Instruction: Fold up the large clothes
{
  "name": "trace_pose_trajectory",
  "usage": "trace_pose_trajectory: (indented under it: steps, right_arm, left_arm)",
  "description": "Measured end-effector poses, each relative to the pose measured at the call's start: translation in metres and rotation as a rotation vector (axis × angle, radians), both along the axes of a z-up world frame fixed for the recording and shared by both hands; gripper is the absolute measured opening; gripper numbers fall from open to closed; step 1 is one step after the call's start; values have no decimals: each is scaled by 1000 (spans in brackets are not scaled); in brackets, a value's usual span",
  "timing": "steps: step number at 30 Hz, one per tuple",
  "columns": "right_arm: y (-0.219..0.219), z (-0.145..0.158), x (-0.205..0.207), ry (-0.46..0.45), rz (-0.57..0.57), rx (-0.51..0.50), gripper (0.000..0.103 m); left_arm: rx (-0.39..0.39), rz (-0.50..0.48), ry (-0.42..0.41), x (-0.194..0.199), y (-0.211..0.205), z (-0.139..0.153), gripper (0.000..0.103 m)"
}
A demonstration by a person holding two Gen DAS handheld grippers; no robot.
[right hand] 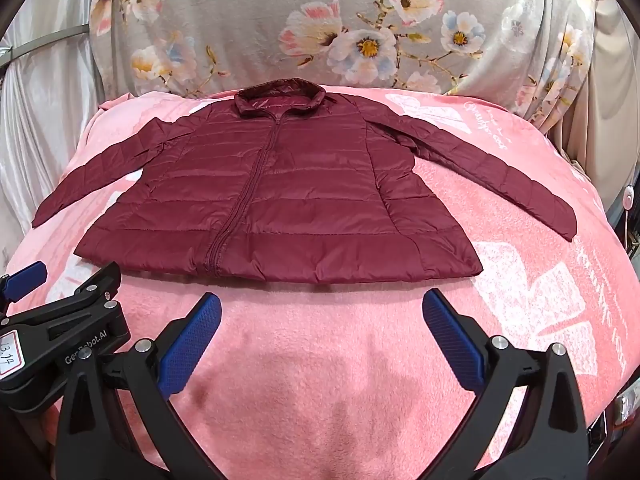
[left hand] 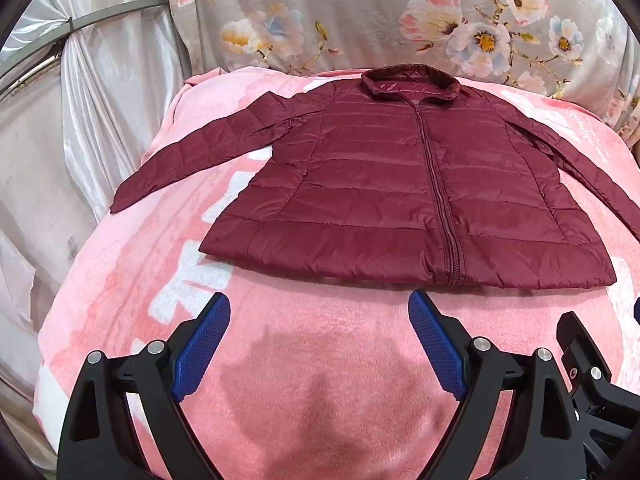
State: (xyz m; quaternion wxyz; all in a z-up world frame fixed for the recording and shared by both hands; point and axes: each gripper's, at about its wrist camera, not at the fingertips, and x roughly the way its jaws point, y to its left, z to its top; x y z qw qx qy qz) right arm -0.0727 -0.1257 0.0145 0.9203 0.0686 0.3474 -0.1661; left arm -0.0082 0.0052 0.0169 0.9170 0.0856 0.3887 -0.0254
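Both hand-held grippers, left and right, gape empty above the pink blanket; the jacket's right sleeve is cut off.

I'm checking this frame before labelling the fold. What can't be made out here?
- Jacket: in the left wrist view its right sleeve is cut off by the image edge.
- Jacket's back side: hidden in both views, lying against the pink blanket.
- Blanket lettering: too small and warped to read.
- Left gripper label, right wrist view: cut off by the edge.
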Motion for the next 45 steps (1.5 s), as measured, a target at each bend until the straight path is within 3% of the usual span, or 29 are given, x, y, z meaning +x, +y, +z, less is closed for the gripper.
trace_pose_trajectory:
  steps: [28, 35, 37, 41, 45]
  right_arm:
    - [-2, -11, 6, 6, -1, 11, 98]
    - [-22, -24, 12, -2, 12, 82, 98]
    - [-40, -28, 9, -32, -23, 116, 98]
    - [-97, -35, -1, -100, -196, 153, 98]
    - [-173, -35, -16, -162, -399, 120, 98]
  left_arm:
    - [-1, -1, 6, 1, 2, -2, 87]
    - [-5, -27, 35, 6, -1, -17, 89]
    - [-8, -23, 39, 14, -3, -21, 89]
    - [-28, 3, 43, 34, 2, -23, 89]
    - [-47, 57, 17, 57, 15, -20, 89]
